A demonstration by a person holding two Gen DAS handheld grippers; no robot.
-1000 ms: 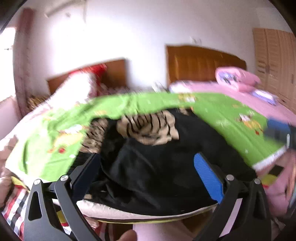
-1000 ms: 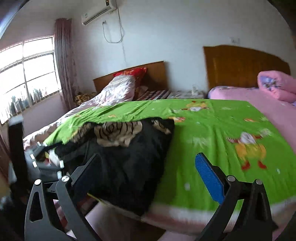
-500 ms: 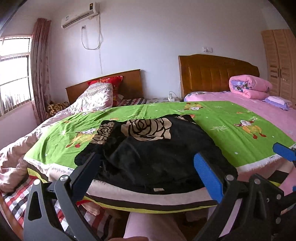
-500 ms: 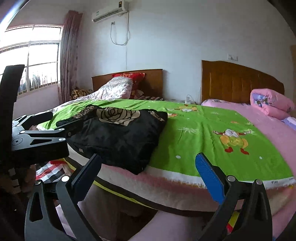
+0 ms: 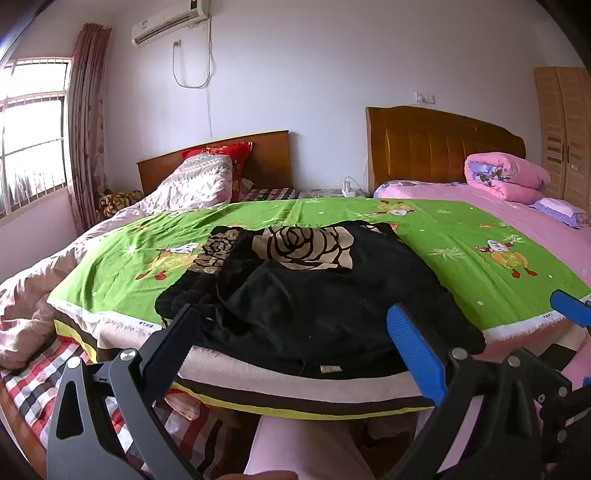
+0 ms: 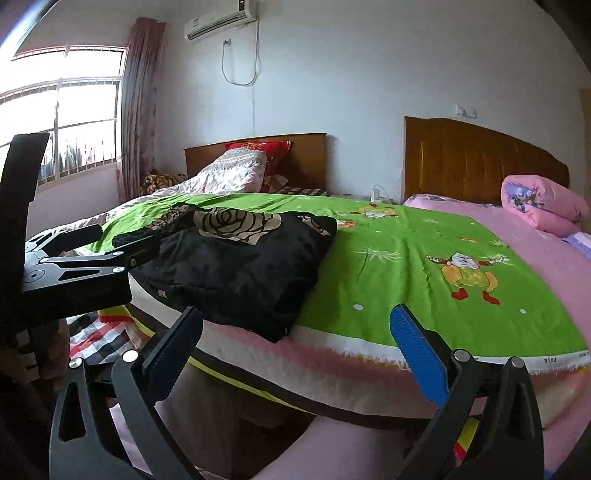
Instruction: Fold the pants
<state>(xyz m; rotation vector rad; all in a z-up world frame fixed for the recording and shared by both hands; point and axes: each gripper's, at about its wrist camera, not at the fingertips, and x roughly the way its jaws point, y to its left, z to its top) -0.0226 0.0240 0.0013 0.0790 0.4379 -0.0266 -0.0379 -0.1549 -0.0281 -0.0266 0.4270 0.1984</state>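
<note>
The bed is covered by a green sheet with cartoon prints. On the sheet, near its front edge and toward its left side, lie the black pants in a crumpled heap, a beige rose pattern on their far part. Right of the sheet a pink cover shows, with a folded pink quilt at the headboard

Bedroom in a private home.
Two beds stand side by side, each with a wooden headboard, one under a green cartoon-print sheet; a folded pink quilt, a wall-mounted air conditioner, a curtained window and a wooden wardrobe complete the room.
</note>
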